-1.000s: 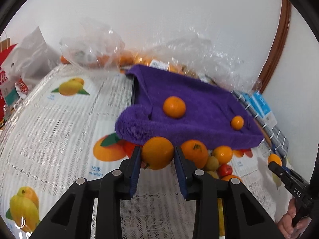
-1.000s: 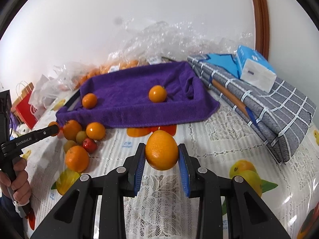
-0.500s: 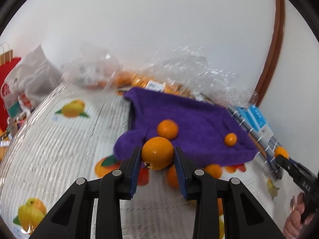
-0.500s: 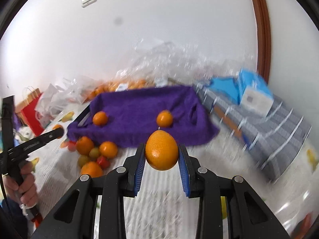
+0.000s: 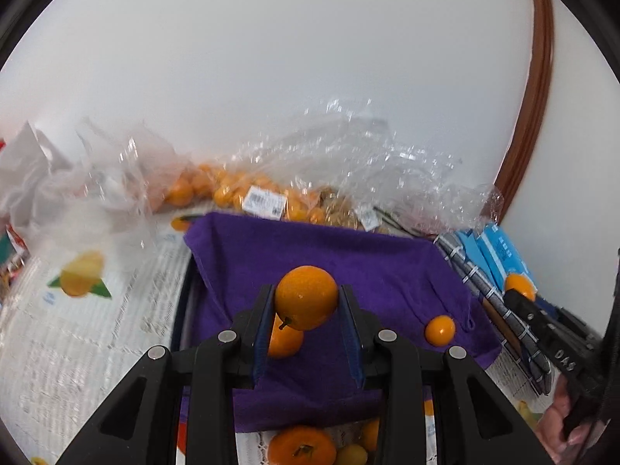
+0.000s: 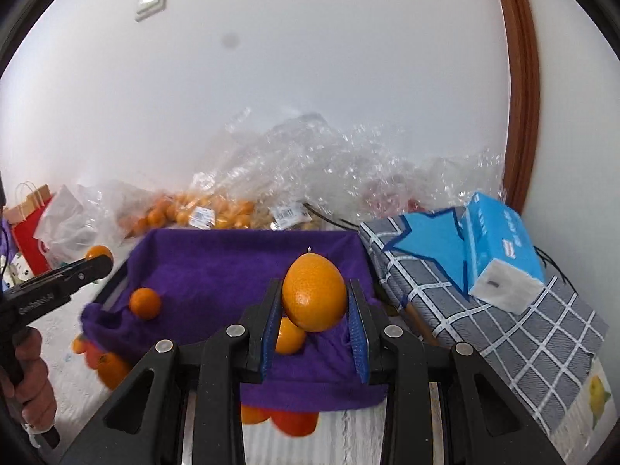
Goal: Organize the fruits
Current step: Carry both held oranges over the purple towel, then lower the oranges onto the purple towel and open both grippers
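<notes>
I am looking across the table (image 5: pixel 77 348), where a lace cloth printed with fruit pictures is covering the surface. Along the far wall the clear plastic bags (image 6: pixel 310 162) are lying in a heap, some holding small oranges. In front of them the purple towel (image 5: pixel 348 263) is lying draped over a tray, forming a shallow basin. On my right the grey checked cloth (image 6: pixel 503 329) is lying folded just beside the towel, and the blue tissue box (image 6: pixel 500 248) is resting on top of it.

I am holding my left gripper (image 5: pixel 306 319) over the near part of the towel, its blue pads clamped on a round orange (image 5: pixel 306 297) with a short stem. My right gripper (image 6: pixel 314 317) is hanging over the same towel, squeezing an egg-shaped orange (image 6: pixel 314 297) between its pads. Both fruits are being carried in the air above the purple basin.

On the towel itself two smaller oranges are sitting: one (image 6: pixel 288 336) is lying just below and behind the fruit I am carrying, and the other (image 6: pixel 145 302) is resting near the towel's left edge as the right camera sees it. More loose fruit (image 5: pixel 302 445) is lying on the table at the towel's near edge, partly hidden by the grippers.
</notes>
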